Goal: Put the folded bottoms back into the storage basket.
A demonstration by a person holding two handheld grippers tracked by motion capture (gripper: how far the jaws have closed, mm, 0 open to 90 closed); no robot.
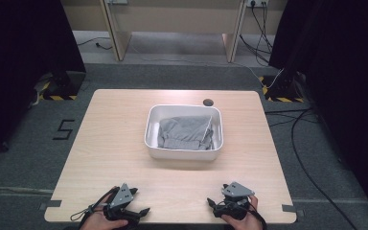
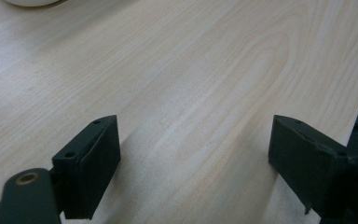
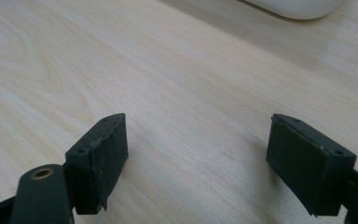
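Grippers [image 1: 223, 207] before crosswise cloth [image 1: 184, 133] (binned)

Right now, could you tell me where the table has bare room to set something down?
Bare wood lies left and right of the white tub holding the grey cloth, and in the strip between it and the two open tools, left tool and right tool. The tub's middle is crowded.
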